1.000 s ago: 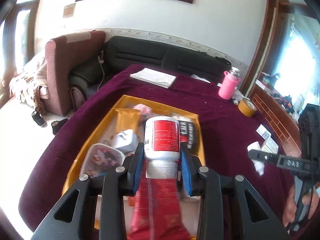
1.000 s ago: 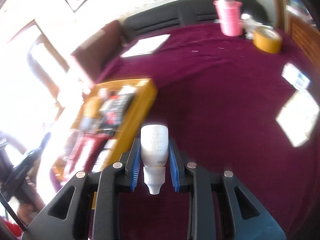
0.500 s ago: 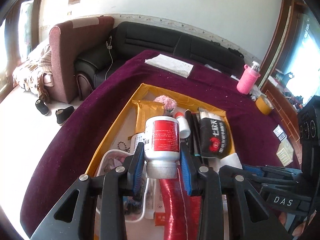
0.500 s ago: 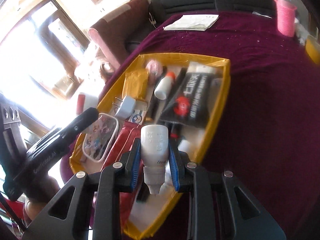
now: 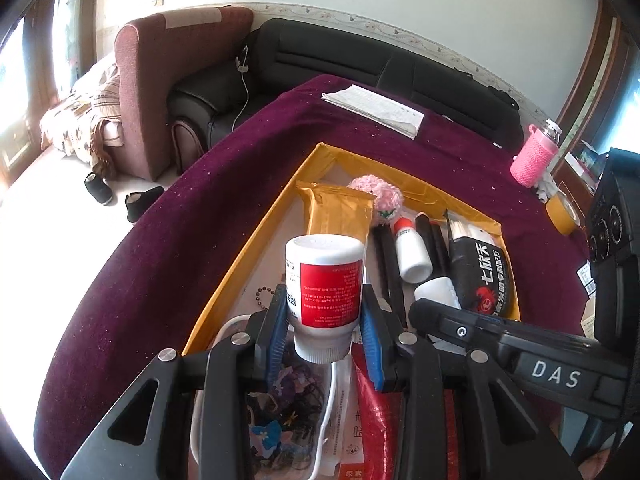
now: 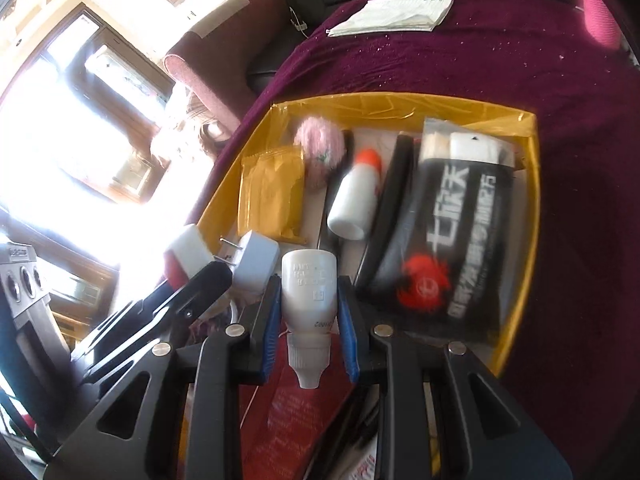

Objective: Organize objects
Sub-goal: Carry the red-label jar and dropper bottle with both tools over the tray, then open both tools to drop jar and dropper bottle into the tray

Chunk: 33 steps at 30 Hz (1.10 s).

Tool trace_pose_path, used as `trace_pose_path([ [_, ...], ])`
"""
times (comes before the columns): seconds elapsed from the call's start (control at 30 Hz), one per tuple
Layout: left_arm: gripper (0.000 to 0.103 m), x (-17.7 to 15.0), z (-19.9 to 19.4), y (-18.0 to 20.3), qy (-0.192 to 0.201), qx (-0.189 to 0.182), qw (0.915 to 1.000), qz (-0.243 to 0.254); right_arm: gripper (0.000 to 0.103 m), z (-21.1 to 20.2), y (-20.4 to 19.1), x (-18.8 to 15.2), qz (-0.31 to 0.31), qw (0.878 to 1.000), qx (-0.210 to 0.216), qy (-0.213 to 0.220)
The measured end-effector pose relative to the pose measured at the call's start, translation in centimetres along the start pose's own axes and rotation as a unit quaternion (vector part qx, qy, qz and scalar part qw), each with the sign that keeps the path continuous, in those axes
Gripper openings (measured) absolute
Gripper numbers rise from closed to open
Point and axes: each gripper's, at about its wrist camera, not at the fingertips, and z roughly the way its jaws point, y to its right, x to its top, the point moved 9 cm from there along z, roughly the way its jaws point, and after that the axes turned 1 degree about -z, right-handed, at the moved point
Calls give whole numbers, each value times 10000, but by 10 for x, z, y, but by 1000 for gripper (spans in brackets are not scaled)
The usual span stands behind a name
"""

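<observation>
The left tongs (image 5: 324, 332) grip a red-labelled bottle (image 5: 325, 294) and the right tongs (image 6: 308, 320) a small white dropper bottle (image 6: 308, 300), both hanging over the crowded yellow tray (image 5: 256, 252) on the cloth-covered surface (image 5: 160, 264). This looks like the placing step. Each bottle next needs a free gap, then a gentle lowering and release.

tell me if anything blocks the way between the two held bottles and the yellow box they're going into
Nothing visible does. The left gripper holds the red-label bottle and the right gripper the white dropper bottle over the open yellow box. No lid, but the floor below is crowded: black pouch, charger plug.
</observation>
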Motion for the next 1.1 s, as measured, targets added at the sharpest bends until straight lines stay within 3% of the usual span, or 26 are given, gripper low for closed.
trace_pose_path([
  [0.3, 30, 1, 0, -3, 5, 12, 9999, -103, 24, 6, -2, 2, -310, 9987, -412, 41],
  [0.57, 30, 2, -2, -6, 53, 165, 9998, -137, 27, -3, -4, -2, -299, 9989, -359, 64],
  [0.73, 33, 2, -9, -7, 186, 303, 9993, -122, 28, -26, -12, -2, -442, 9979, -336, 335],
  [0.8, 35, 5, -21, -8, 438, 416, 9981, -152, 28, -42, -13, -5, -532, 9963, -421, 520],
  [0.87, 47, 11, -43, -12, 905, 730, 9931, -164, 28, -65, -12, -9, -651, 9922, -649, 846],
  [0.93, 79, 17, -82, -14, 1545, 1079, 9819, -200, 28, -92, -11, -13, -787, 9834, -991, 1297],
  [0.97, 86, 19, -98, -14, 1805, 1080, 9774, -223, 30, -107, -11, -15, -866, 9757, -1235, 1589],
  [1.0, 100, 20, -123, -11, 2222, 881, 9707, -254, 37, -125, -9, -18, -976, 9627, -1586, 1961],
  [1.03, 102, 21, -144, -8, 2559, 600, 9644, -280, 56, -146, -8, -23, -1095, 9432, -2009, 2407],
  [1.07, 102, 19, -163, -5, 2925, 294, 9553, -320, 86, -160, -7, -28, -1156, 9282, -2273, 2711],
  [1.1, 102, 16, -182, -4, 3260, -15, 9445, -394, 94, -176, -4, -36, -1208, 9086, -2552, 3078],
])
